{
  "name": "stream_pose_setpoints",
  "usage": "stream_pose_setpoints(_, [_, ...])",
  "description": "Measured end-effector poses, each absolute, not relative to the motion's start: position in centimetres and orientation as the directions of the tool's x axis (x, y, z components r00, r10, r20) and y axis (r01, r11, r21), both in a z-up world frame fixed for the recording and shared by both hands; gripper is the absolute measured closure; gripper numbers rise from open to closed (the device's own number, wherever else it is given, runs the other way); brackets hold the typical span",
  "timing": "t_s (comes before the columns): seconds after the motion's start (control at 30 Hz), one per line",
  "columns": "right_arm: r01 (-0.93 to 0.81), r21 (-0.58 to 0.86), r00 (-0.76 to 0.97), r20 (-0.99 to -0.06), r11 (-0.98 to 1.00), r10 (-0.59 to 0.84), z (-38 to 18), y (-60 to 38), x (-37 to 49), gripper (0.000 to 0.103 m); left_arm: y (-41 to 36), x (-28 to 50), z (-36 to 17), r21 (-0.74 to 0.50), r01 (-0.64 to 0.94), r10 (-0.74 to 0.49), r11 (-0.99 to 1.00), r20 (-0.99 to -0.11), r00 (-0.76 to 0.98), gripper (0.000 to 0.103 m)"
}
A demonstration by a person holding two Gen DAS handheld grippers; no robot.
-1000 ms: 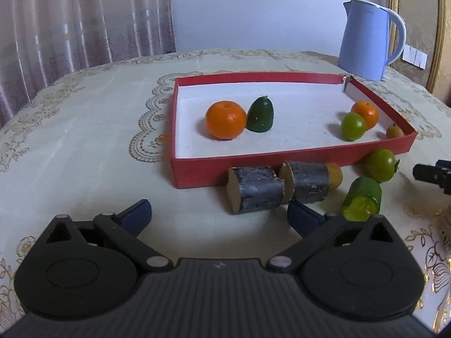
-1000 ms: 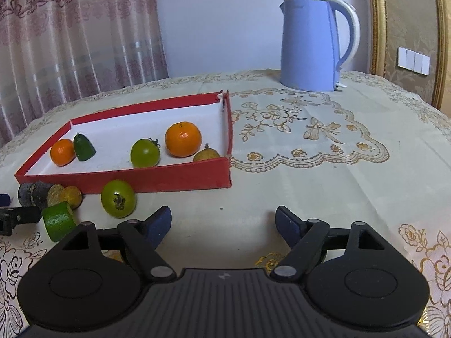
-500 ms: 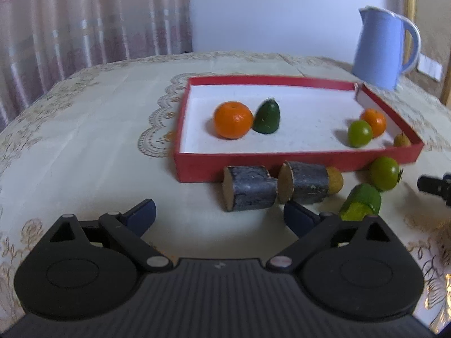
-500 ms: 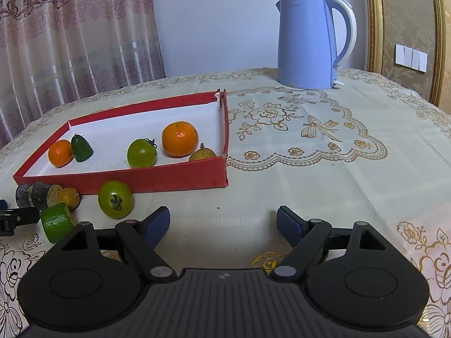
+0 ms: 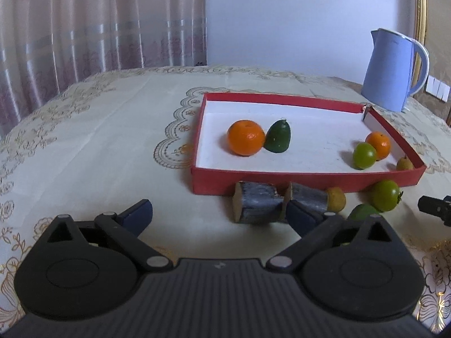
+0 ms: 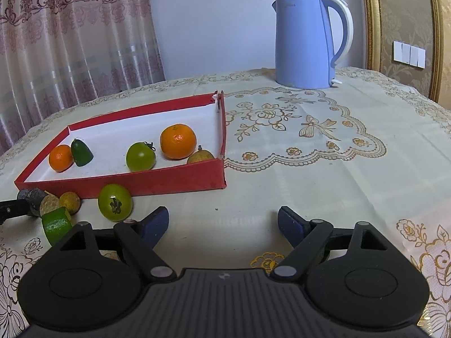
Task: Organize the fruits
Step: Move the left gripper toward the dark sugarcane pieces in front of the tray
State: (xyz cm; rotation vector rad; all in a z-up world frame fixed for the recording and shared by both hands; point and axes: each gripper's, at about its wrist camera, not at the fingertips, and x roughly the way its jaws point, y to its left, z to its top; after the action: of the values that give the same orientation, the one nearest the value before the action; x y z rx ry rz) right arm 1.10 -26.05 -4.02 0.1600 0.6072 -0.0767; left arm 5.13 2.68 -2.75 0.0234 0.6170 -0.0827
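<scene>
no readable text, faint mark near kettle [image 6: 304,42] top too blurred to read

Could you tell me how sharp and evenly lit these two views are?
Left wrist view: sharp, soft daylight, faint shadows beside the fruit in the tray, fisheye bending the curtain. Right wrist view: equally sharp, no glare on the kettle, dark corners.

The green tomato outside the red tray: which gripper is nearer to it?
Right. The right gripper has the tomato just beyond its left fingertip; the left gripper is farther, past the logs.
</scene>
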Motion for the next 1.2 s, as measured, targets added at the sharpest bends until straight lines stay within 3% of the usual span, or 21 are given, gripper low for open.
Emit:
stream_pose_setpoints(0.23, [0.122, 0.137, 0.821, -0.571, 0.983, -0.022, -4.0, -26.2, 1.1, 0.018, 3.2, 5.7, -2.4, 0.005, 0.038, -0.029, 0.999, -0.555, 0.832, 0.0])
stream_pose_setpoints(0.43, [0.122, 0.139, 0.822, -0.57, 0.983, -0.022, -4.0, -26.2, 1.0, 0.018, 3.3, 5.7, -2.2, -0.022, 0.087, -0.083, 0.996, -0.595, 0.8, 0.0])
stream_pose_setpoints(0.53, [0.122, 0.14, 0.821, -0.57, 0.983, -0.021, -4.0, -26.2, 1.0, 0.018, 2.6, 5.7, -2.4, 0.025, 0.078, -0.048, 0.997, -0.587, 0.808, 0.0])
stream_pose_setpoints(0.7, [0.128, 0.144, 0.823, -0.568, 0.981, -0.024, -4.0, -26.3, 1.0, 0.018, 3.0, 6.4, -2.0, -0.015, 0.056, -0.054, 0.998, -0.594, 0.803, 0.0])
stream_pose_setpoints(0.93, [0.133, 0.158, 0.826, -0.563, 0.978, -0.022, -4.0, -26.6, 0.9, 0.015, 3.8, 5.3, -2.0, 0.108, 0.038, 0.031, 0.993, -0.574, 0.818, 0.0])
stream_pose_setpoints(1.2, [0.135, 0.16, 0.828, -0.561, 0.978, -0.023, -4.0, -26.7, 0.8, 0.015, 4.0, 4.4, -1.7, 0.024, 0.104, -0.072, 0.994, -0.572, 0.817, 0.0])
